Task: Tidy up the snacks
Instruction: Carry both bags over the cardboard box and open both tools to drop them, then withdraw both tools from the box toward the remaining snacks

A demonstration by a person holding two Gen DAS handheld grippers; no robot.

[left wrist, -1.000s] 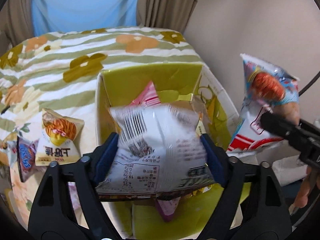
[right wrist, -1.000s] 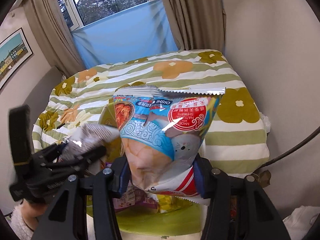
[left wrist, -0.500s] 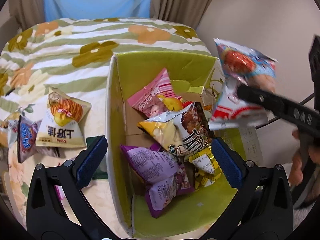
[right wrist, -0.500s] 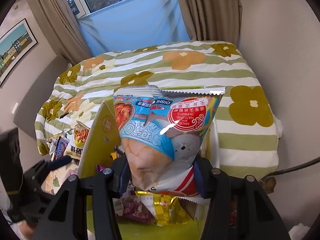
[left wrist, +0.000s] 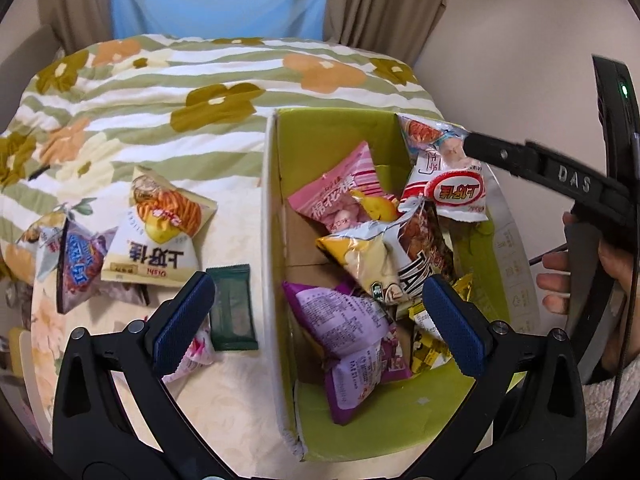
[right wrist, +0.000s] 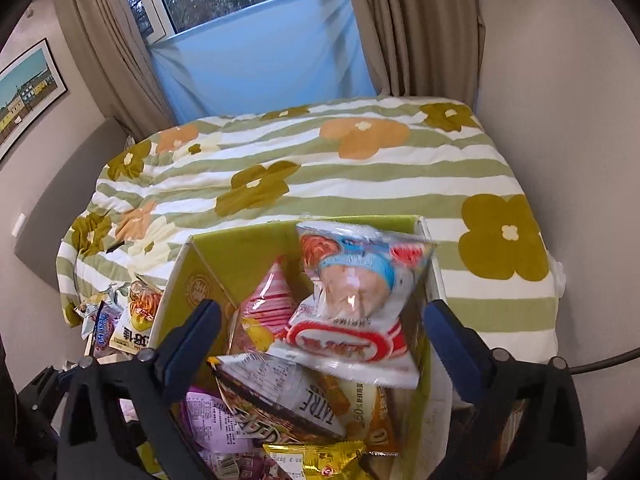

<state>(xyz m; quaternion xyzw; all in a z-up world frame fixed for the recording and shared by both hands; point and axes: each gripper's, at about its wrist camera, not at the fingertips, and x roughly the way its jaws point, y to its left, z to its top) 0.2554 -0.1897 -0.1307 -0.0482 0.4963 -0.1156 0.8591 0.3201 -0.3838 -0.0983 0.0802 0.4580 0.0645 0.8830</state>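
1. The left gripper (left wrist: 318, 312), spread wide and empty, has dropped its white bag into the box (left wrist: 272, 216).
2. The right gripper (right wrist: 322, 336) is opening; the shrimp bag (right wrist: 360, 292) now lies in the box, frame centre.

Left tool (left wrist: 316, 312) jaws wide apart, right tool (right wrist: 322, 340) jaws opening, both angled downward

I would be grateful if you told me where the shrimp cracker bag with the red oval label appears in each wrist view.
Left wrist view: the shrimp cracker bag sits upper right, in the box's far right corner, beside the right gripper's finger.
Right wrist view: the bag is centre frame, between the opening jaws, untouched by the pads.
Shared landmark: the pink striped packet, just left of it.
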